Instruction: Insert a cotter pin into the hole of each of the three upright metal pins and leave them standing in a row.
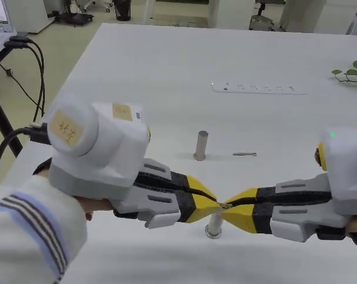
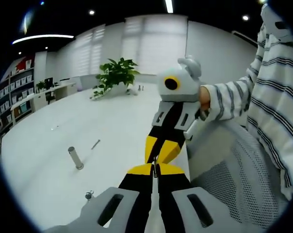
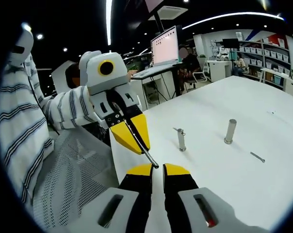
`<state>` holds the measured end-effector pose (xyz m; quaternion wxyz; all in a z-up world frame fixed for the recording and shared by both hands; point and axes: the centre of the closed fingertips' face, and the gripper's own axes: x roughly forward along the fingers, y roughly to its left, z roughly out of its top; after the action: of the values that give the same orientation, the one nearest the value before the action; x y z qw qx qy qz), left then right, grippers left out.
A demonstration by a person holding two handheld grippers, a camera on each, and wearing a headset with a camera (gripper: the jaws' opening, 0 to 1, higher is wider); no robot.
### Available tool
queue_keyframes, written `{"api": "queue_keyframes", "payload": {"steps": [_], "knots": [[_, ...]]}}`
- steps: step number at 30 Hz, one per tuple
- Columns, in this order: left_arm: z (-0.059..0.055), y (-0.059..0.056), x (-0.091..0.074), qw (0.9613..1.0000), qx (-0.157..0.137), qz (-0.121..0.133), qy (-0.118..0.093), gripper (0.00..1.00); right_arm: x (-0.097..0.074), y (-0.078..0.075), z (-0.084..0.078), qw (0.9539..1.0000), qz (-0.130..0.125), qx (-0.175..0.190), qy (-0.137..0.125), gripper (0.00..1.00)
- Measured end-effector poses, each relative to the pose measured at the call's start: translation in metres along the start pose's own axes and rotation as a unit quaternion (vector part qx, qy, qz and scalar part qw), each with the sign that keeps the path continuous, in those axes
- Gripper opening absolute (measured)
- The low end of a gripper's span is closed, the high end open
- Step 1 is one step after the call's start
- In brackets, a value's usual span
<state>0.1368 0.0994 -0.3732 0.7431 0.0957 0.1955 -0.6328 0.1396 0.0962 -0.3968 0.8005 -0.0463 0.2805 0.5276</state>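
My two grippers meet tip to tip low over the white table (image 1: 166, 71). The left gripper (image 1: 217, 204) is shut on a thin cotter pin (image 3: 147, 154), which sticks out of its yellow tips. The pin's free end reaches into the narrow gap between the jaws of my right gripper (image 1: 229, 207), which stand slightly apart. Just below the tips stands an upright metal pin (image 1: 214, 226) with a cotter pin through its top (image 3: 177, 130). A plain upright metal pin (image 1: 201, 145) stands farther back. A loose cotter pin (image 1: 244, 154) lies flat to its right.
A white power strip (image 1: 258, 89) lies across the far middle of the table. A small green plant (image 1: 354, 72) sits at the right edge. A laptop and cables on a stand are off the table's far left corner (image 1: 7, 35).
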Motion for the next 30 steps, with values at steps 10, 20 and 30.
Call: {"api": "queue_keyframes", "payload": {"steps": [10,20,30], "knots": [[-0.02,-0.01,0.008,0.9992,0.011,-0.02,0.033,0.0,-0.004,0.013,-0.009,0.9992,0.03,-0.005,0.024,0.0],[-0.024,-0.015,0.014,0.9983,0.014,-0.036,0.043,0.0,-0.007,0.017,-0.014,0.9986,0.038,-0.014,0.035,0.0],[-0.021,-0.011,0.018,0.9978,0.043,-0.034,0.037,0.0,-0.013,0.015,-0.017,0.9991,0.035,0.003,0.025,0.0]]}}
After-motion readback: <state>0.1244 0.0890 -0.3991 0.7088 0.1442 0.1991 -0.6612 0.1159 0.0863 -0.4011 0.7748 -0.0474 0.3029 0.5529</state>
